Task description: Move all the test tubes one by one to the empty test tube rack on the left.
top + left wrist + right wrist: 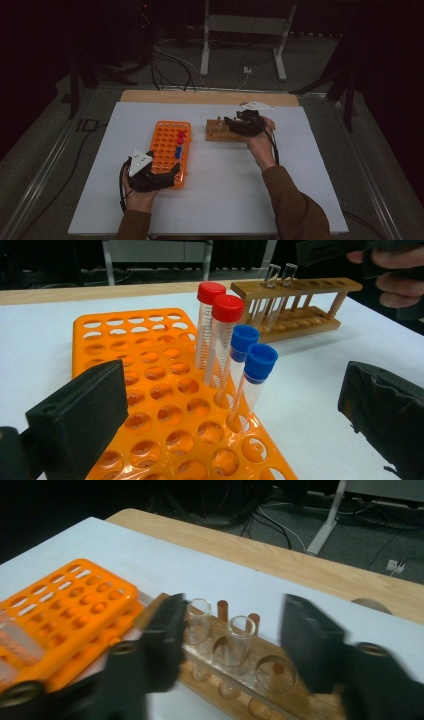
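A white sheet (220, 200) covers most of the table, leaving a strip of bare wood (200, 96) along the far edge. Beyond it the room is dark: grey floor, loose cables (172, 65), and the white legs of a stand (205, 45).

An orange tube rack (167, 145) lies left of centre on the sheet. Two red-capped tubes (218, 335) and two blue-capped tubes (250, 375) stand upright along its right side. To the right, well apart from it, sits a wooden rack (220, 132) holding two clear uncapped tubes (235, 645) in neighbouring holes.

The left gripper (162, 176) rests at the orange rack's near end, jaws spread wide to either side of the rack's corner, gripping nothing. The right gripper (240, 122) hovers over the wooden rack, its jaws parted on either side of the two clear tubes; the left jaw looks very close to one tube, though contact cannot be told.
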`<action>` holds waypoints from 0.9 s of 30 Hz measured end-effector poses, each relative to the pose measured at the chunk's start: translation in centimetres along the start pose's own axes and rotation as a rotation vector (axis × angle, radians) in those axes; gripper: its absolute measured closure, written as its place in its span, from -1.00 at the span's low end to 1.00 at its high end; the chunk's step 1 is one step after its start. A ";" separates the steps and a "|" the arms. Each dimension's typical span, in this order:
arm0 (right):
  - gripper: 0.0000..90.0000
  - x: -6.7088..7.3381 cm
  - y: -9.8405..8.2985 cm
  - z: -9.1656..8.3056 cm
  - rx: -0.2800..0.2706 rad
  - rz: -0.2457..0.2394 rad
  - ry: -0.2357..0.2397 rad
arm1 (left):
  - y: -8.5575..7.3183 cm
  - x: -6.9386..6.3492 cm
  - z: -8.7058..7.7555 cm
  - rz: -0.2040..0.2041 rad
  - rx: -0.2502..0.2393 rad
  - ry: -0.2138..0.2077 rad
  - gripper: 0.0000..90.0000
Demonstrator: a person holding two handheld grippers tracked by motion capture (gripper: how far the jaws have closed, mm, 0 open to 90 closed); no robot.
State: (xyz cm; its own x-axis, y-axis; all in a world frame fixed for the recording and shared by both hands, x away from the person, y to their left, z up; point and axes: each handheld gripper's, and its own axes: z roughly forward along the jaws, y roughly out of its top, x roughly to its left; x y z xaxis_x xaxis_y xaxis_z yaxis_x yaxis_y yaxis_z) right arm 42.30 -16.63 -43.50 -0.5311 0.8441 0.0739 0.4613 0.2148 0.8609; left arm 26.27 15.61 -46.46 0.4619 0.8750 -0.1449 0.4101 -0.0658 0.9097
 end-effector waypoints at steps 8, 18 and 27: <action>0.47 -0.6 -0.8 1.6 0.027 0.010 -0.027 | -0.1 0.1 0.0 -0.003 0.003 0.000 -0.99; 0.68 0.3 -1.3 2.6 0.042 -0.053 -0.028 | -0.1 0.2 0.0 -0.008 0.002 0.002 -0.99; 0.70 0.6 -1.3 2.6 0.035 -0.044 -0.057 | -0.1 0.4 -0.1 -0.013 0.001 0.002 -0.99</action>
State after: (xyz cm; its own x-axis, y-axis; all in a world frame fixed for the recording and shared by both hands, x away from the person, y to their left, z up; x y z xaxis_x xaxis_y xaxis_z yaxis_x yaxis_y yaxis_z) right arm 43.20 -15.15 -45.86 -0.5108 0.8597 0.0067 0.4636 0.2689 0.8443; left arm 26.35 15.96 -46.54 0.4546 0.8769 -0.1559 0.4169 -0.0548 0.9073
